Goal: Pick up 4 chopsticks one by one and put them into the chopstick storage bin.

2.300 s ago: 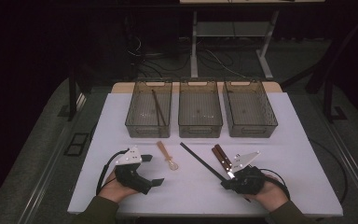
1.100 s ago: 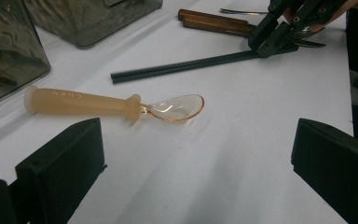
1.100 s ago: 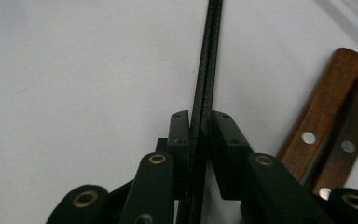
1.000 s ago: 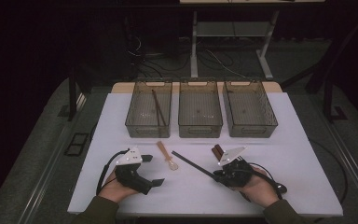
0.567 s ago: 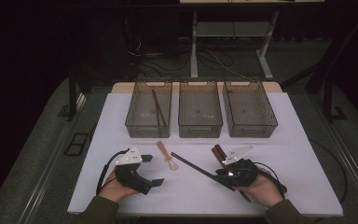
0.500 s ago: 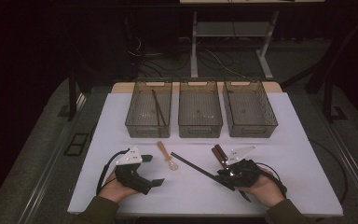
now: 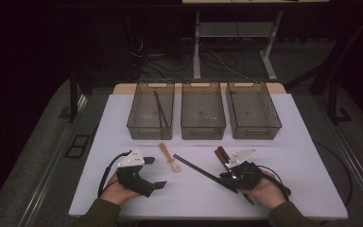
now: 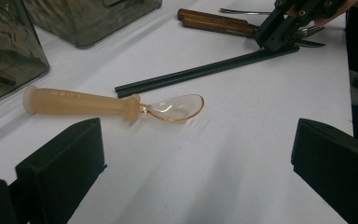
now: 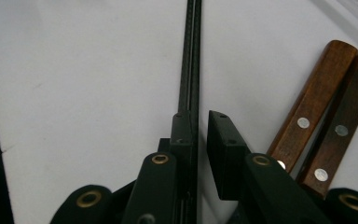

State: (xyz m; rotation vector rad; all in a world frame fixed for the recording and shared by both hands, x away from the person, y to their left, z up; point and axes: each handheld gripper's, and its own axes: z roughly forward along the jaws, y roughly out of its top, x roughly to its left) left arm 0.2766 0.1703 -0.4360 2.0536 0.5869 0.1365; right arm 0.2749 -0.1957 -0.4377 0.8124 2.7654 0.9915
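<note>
The right gripper (image 7: 230,177) sits low over the table (image 7: 307,156) with its jaws nearly together around the near end of the black chopsticks (image 7: 201,169). In the right gripper view a narrow gap remains beside the pair (image 9: 190,56), so a firm clamp cannot be confirmed. Gripping at one end keeps the two sticks side by side and leaves the remaining length free to be guided, probably toward the left bin (image 7: 151,113), which already holds a similar stick.

The chopsticks lie flat on the table, between the amber spoon (image 7: 168,158) and the wooden-handled utensils (image 7: 222,155). Their long axis runs diagonally: the held end is near the person, and the free end points away and to the left, toward the spoon's bowl, stopping just short of it.

The left gripper (image 7: 155,172) rests on the table at the left, jaws wide apart and holding nothing. The left gripper view looks across the spoon (image 8: 107,103), which lies well ahead of the jaws. This posture appears to be a standby position.
</note>
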